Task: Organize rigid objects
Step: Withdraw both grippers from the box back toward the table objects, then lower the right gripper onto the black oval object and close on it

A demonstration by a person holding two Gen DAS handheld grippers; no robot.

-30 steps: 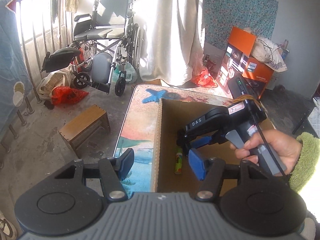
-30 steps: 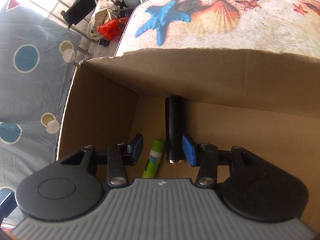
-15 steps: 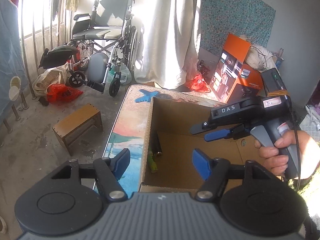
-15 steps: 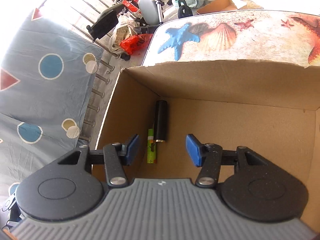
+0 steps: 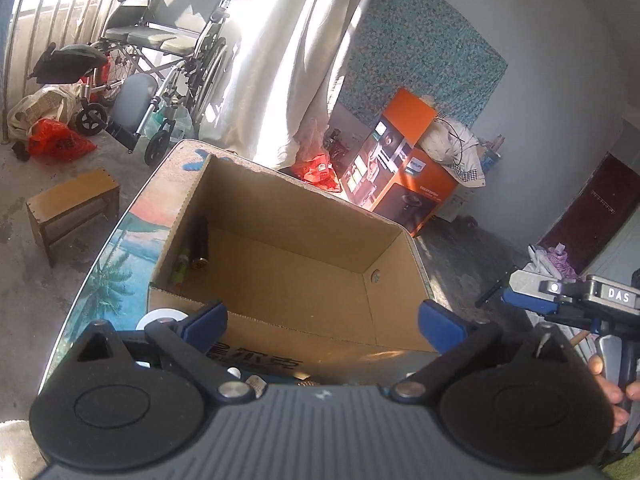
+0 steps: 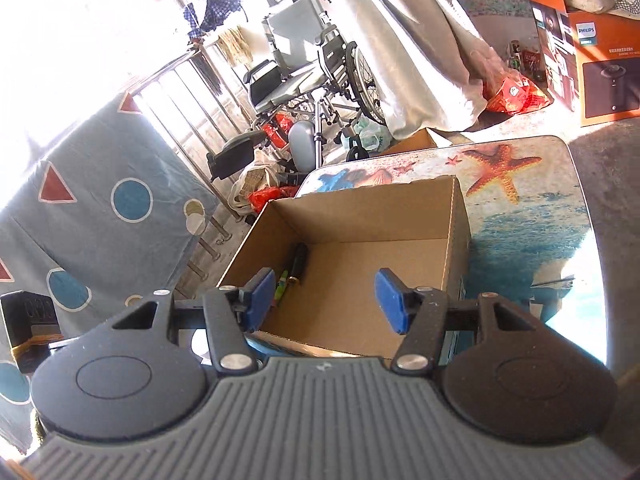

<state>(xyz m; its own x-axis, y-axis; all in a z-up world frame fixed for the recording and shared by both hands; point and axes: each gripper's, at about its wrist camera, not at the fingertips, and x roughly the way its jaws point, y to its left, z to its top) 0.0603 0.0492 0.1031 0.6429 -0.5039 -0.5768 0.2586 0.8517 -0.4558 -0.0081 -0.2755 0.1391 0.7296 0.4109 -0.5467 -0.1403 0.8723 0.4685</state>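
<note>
On the beach-print table [image 6: 532, 216] stands the open cardboard box [image 6: 456, 216], above it the left gripper [image 5: 322, 322] and right gripper [image 6: 326, 294], both just widening and released, holding nothing, while the black cylinder [image 6: 298, 262] and green tube [image 6: 282, 285] lie side by side along the box's left wall.

One box [image 6: 352, 304] (holding two cylinders [image 6: 298, 263]).

Matt brown corrugated cardboard box [image 6: 352, 308], glossy black plastic cylinder [image 6: 298, 264] with a metal end, smooth printed seashell tabletop [image 6: 532, 216], matt wooden stool [image 5: 72, 204]
</note>
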